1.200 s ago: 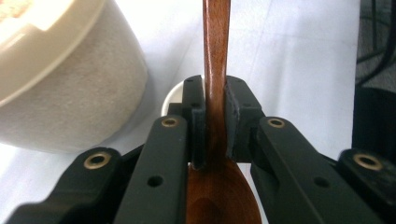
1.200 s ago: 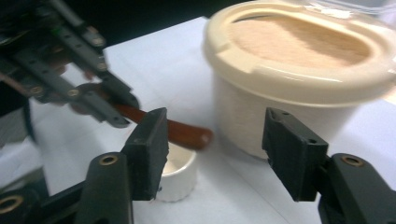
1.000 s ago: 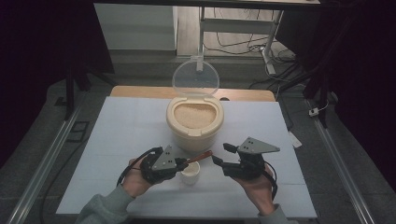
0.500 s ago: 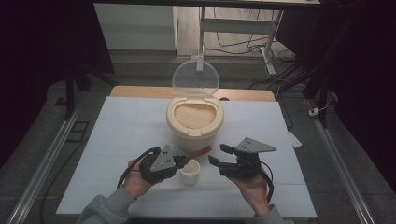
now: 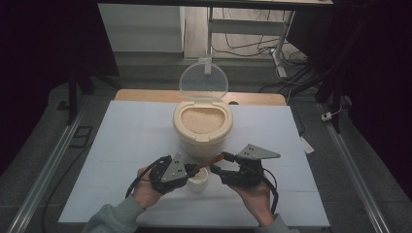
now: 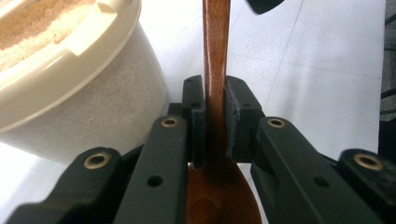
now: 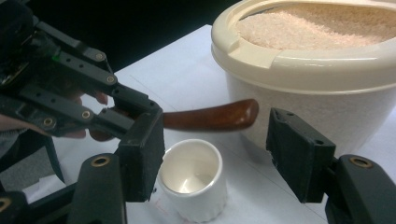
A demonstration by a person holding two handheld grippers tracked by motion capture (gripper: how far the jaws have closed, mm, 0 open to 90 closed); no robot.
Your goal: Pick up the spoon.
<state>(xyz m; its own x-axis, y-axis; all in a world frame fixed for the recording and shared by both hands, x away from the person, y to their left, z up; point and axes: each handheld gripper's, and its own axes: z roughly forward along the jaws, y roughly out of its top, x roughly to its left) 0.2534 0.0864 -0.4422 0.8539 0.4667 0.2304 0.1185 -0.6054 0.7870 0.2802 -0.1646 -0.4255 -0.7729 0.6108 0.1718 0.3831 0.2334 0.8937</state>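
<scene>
My left gripper (image 5: 193, 170) (image 6: 215, 116) is shut on the neck of a brown wooden spoon (image 6: 215, 56), whose bowl lies behind the pads and whose handle (image 5: 214, 158) (image 7: 210, 116) points right. Just below it a small empty white cup (image 5: 198, 180) (image 7: 191, 184) stands on the sheet. My right gripper (image 5: 221, 163) (image 7: 219, 154) is open, with its jaws either side of the handle's end and over the cup, touching neither. Behind stands a cream container of rice (image 5: 201, 127) (image 7: 317, 70) (image 6: 70, 93) with its clear lid (image 5: 204, 82) flipped up.
A white sheet (image 5: 121, 145) covers the table, with wooden tabletop showing at the back edge (image 5: 145, 94). Metal rails (image 5: 43, 170) run along both sides. A desk frame and cables (image 5: 272, 43) lie on the floor beyond.
My right gripper has edged left toward the end of the spoon's handle. The left hand with the spoon has hardly moved.
</scene>
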